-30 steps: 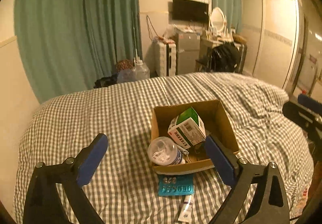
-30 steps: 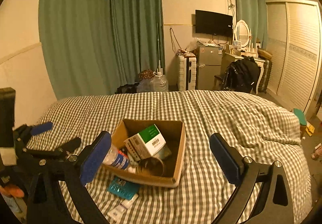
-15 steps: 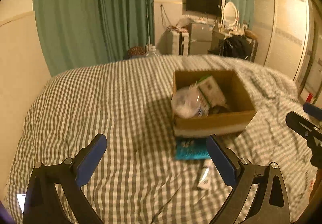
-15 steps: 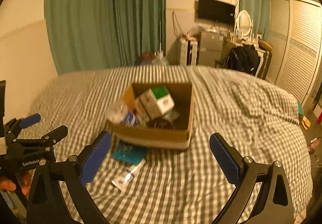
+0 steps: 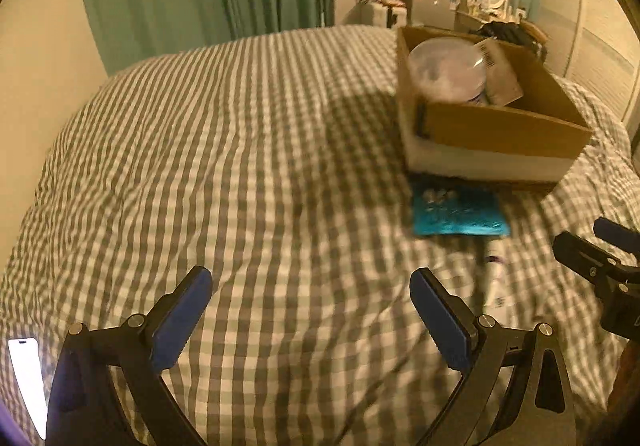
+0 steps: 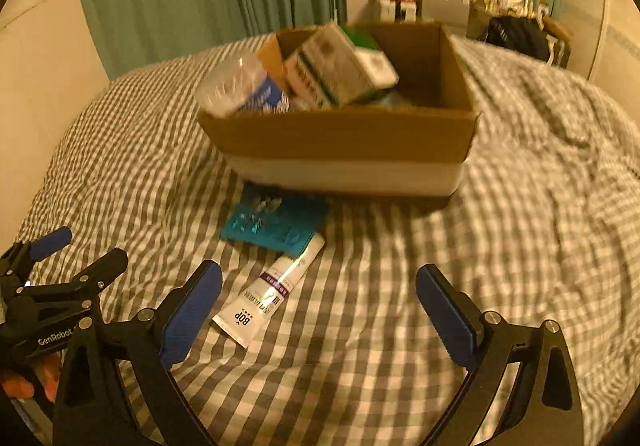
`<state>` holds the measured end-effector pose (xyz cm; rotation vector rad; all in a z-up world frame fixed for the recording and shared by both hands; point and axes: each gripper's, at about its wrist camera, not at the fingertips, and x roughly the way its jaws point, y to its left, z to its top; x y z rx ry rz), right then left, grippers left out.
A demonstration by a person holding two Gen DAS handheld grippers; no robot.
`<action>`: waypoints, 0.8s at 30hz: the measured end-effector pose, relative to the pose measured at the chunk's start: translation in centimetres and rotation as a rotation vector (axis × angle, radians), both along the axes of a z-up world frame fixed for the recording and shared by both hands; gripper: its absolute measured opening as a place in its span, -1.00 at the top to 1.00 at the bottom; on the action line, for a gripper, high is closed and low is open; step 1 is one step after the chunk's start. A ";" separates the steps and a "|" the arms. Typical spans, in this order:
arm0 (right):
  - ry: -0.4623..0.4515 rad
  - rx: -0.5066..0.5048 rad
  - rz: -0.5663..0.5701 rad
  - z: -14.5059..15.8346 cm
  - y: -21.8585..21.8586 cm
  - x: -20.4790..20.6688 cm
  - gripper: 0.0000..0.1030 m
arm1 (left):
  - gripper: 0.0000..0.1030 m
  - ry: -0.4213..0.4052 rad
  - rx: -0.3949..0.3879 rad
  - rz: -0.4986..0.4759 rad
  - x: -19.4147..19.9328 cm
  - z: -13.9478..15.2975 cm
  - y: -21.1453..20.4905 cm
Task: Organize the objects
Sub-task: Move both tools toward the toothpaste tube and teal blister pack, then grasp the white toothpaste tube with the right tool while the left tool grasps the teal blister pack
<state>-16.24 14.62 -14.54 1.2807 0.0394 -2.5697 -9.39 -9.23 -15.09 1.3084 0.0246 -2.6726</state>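
From my right wrist camera, the white tube (image 6: pixel 272 294) lies on the checked bedcover (image 6: pixel 500 205) just ahead of my right gripper (image 6: pixel 318 306), closer to its left finger (image 6: pixel 192 310) than to the other, and slanted with its crimped end toward me. Its cap end touches or slips under the teal packet (image 6: pixel 274 224), which lies flat against the foot of the cardboard box (image 6: pixel 344 149). The box holds a clear round tub (image 6: pixel 236 85) leaning over its left rim and a green-and-white carton (image 6: pixel 340 65) tilted on top of the other contents. My right gripper is spread wide with nothing between its blue pads, hovering low over the cover.

From the left wrist camera, my left gripper (image 5: pixel 310 310) is likewise spread wide and empty, aimed at bare bedcover (image 5: pixel 240 165). The box (image 5: pixel 492 133) stands ahead and to its right, the teal packet (image 5: pixel 456 211) in front of it, and the tube (image 5: pixel 494 278) just right of the right finger (image 5: pixel 440 318); that view is blurred, so I can't read the tube's exact angle there. At the lower left of the right view, part of a hand (image 6: pixel 24 382) grips the left tool's handle.
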 end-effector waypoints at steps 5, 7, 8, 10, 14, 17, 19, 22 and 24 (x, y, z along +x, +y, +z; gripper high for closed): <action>-0.073 -0.002 0.032 -2.9 -1.0 -1.1 -0.73 | -0.97 -0.036 -0.008 0.010 -0.8 -1.7 -0.3; -0.104 -0.004 0.044 -4.0 -1.5 -1.6 -0.70 | -0.97 -0.042 -0.010 0.006 -1.0 -1.9 -0.2; -0.111 -0.002 0.048 -4.3 -1.6 -1.7 -0.64 | -0.97 -0.044 -0.011 0.005 -1.2 -1.9 -0.1; -0.126 0.000 0.062 -4.8 -2.2 -2.0 -0.52 | -0.97 -0.050 -0.014 0.002 -1.4 -2.1 0.0; -0.145 0.011 0.083 -5.8 -3.1 -2.9 0.02 | -0.97 -0.060 -0.022 -0.009 -1.7 -2.6 0.4; -0.163 0.038 0.082 -6.5 -3.0 -3.2 0.46 | -0.97 -0.068 -0.031 -0.018 -1.7 -2.7 0.7; -0.157 0.055 0.088 -6.2 -2.3 -2.8 0.54 | -0.97 -0.069 -0.030 -0.024 -1.6 -2.6 1.0; -0.140 0.062 0.095 -5.1 -0.1 -1.7 0.57 | -0.97 -0.060 -0.018 -0.035 -1.3 -2.2 1.4; -0.136 0.050 0.064 -4.2 1.7 -1.5 0.58 | -0.97 -0.059 -0.015 -0.049 -1.3 -2.0 2.2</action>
